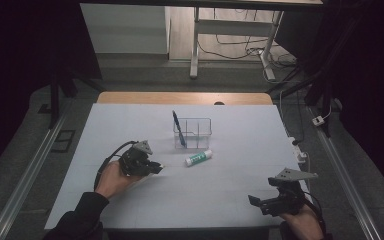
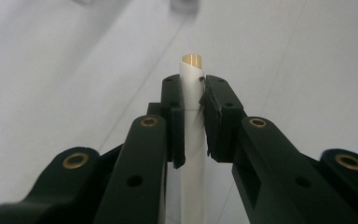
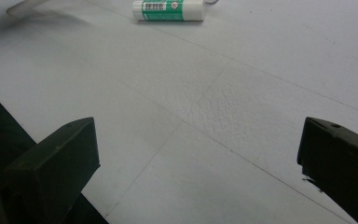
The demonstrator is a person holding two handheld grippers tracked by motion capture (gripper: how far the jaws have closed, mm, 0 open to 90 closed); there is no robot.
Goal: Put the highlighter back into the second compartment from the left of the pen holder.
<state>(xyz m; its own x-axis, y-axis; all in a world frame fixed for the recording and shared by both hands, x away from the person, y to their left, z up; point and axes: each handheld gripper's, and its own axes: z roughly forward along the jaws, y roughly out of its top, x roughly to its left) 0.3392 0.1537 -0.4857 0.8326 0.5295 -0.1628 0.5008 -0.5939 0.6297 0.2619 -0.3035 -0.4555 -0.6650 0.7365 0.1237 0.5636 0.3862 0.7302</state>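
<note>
Left gripper view: a white pen (image 2: pixel 191 93) is clamped in the left tongs (image 2: pixel 193 100).
It is gripped near its tip, likely for the clear organizer (image 1: pixel 192 133); the right tongs (image 3: pixel 198 158) are held wide.

Left tool (image 2: pixel 193 119) clamped, right tool (image 3: pixel 198 154) gaping

— What am I holding on the left?

— A slim white pen (image 2: pixel 192 116), round-bodied with a brass-coloured tip. I've got it pinched between the jaws of the left gripper (image 2: pixel 192 91); its tip pokes just past my pads, its shaft runs back between the jaws.

— And where over the table?

— Low above the white table (image 1: pixel 130 125), left of the middle, lying about level.
</note>
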